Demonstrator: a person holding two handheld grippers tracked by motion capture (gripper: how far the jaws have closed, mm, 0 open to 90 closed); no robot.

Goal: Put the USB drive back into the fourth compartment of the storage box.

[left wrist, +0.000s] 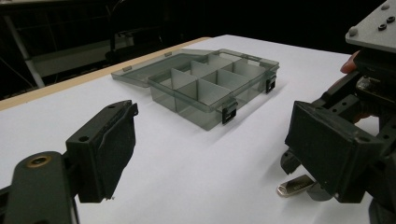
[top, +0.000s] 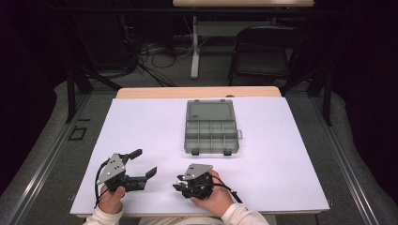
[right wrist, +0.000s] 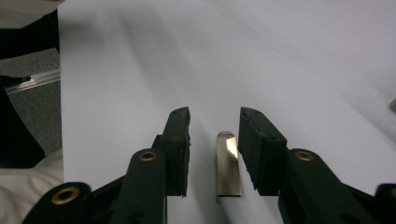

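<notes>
We see both claws gaping near the open, empty grey translucent plastic compartment box [top: 210, 126]: the left claw [top: 143, 162] holds nothing, the right claw [right wrist: 214, 135] straddles a small silver metal USB stick [right wrist: 228, 163].

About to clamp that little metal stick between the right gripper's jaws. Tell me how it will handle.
The metal stick looks rigid, so it should not bend. Its shiny, smooth faces may slip against the pads. It lies flat and thin on the white table, so the right gripper, whose jaws are open around it, probably must get low to catch its edges.

Left gripper [top: 144, 162] near-left, jaws spread wide, pointing right and far; right gripper [top: 177, 183] just right of it, low, jaws partly apart, pointing left; 2 hands grip from the near edge.
</notes>
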